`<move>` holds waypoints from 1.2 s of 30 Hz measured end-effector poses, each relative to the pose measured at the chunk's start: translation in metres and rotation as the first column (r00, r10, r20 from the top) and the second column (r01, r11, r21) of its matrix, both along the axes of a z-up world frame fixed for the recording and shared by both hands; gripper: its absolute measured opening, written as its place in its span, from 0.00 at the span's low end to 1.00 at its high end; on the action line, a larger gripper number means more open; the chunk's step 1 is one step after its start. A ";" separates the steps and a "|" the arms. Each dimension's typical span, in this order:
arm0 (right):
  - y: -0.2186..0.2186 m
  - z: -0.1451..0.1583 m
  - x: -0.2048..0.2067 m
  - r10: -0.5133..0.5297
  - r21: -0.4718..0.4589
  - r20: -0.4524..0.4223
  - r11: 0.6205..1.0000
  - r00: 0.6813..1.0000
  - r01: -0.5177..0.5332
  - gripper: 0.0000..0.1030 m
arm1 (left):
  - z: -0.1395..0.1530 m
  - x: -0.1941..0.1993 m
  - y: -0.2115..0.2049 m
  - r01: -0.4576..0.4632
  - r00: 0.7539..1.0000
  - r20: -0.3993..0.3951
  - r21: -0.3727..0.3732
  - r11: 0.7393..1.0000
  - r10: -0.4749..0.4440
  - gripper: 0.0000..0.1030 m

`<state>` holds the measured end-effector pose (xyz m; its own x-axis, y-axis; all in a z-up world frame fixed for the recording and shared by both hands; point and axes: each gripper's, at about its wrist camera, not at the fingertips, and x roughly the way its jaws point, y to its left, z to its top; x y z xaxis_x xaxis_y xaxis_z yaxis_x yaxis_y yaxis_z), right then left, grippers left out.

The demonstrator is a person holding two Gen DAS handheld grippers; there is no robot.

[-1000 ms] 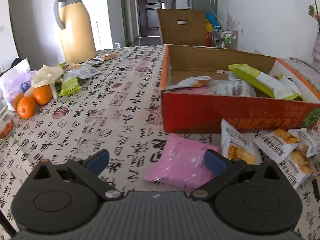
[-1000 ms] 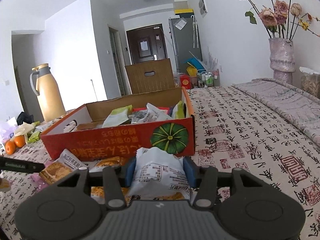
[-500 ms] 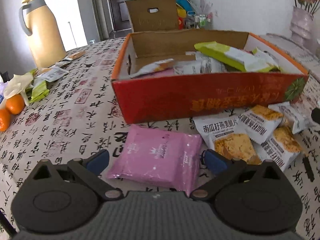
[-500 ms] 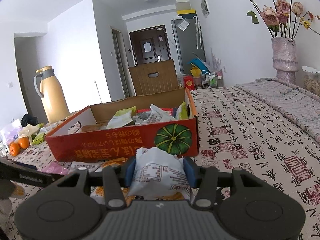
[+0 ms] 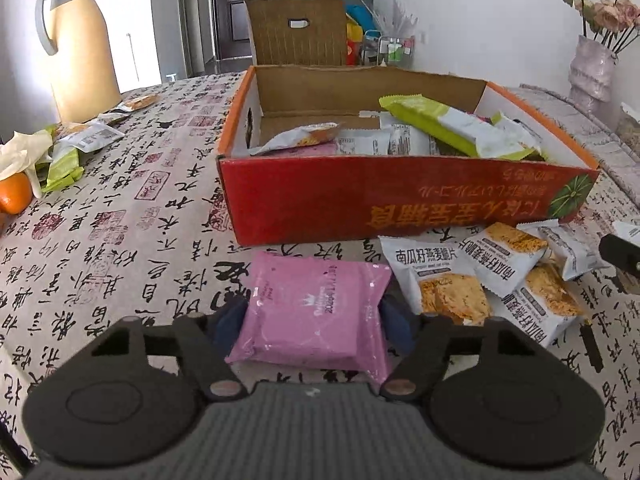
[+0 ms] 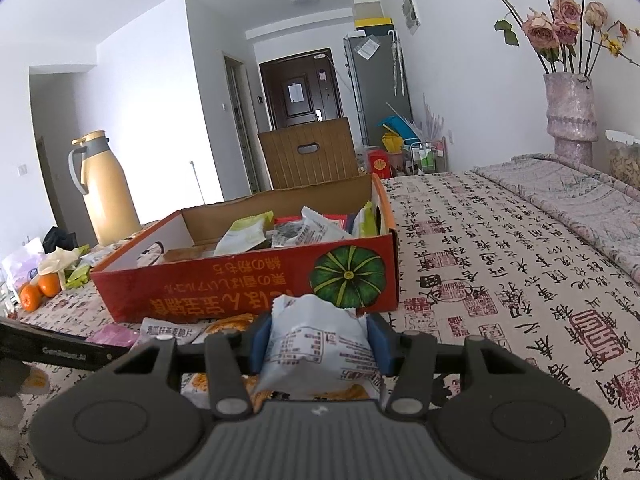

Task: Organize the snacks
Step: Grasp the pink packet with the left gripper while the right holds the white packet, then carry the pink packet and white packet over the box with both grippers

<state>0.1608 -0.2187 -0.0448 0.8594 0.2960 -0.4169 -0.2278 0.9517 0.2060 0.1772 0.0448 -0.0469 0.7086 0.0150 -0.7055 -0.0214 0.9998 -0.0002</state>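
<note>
A red cardboard box (image 5: pixel 400 204) holds several snack packets and stands on the table. A pink packet (image 5: pixel 316 308) lies on the table in front of it, between the fingers of my left gripper (image 5: pixel 312 320), which has closed in against its sides. White oat-snack packets (image 5: pixel 480 276) lie to its right. My right gripper (image 6: pixel 318 344) is shut on a white snack packet (image 6: pixel 316 340) and holds it in front of the box's pumpkin-printed corner (image 6: pixel 348 276).
A yellow thermos (image 5: pixel 80 44) stands at the far left, with oranges (image 5: pixel 14 194) and wrappers (image 5: pixel 64 152) near it. A vase of dried roses (image 6: pixel 570 120) stands at the far right. A brown chair back (image 6: pixel 308 152) is behind the box.
My left gripper has moved forward over the pink packet and its fingers have closed from wide open onto the packet's sides. My right gripper has risen slightly with its white packet.
</note>
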 end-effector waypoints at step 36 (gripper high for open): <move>0.014 0.027 -0.012 -0.012 -0.062 0.104 0.998 0.995 0.019 0.49 | 0.080 -0.043 -0.014 -0.002 0.957 0.288 -0.020 1.000 0.008 0.67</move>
<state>0.1492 -0.2044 -0.0181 0.9031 0.2583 -0.3430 -0.2298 0.9656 0.1219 0.1340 0.0310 0.0336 0.8820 0.0076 -0.4713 -0.0228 0.9994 -0.0267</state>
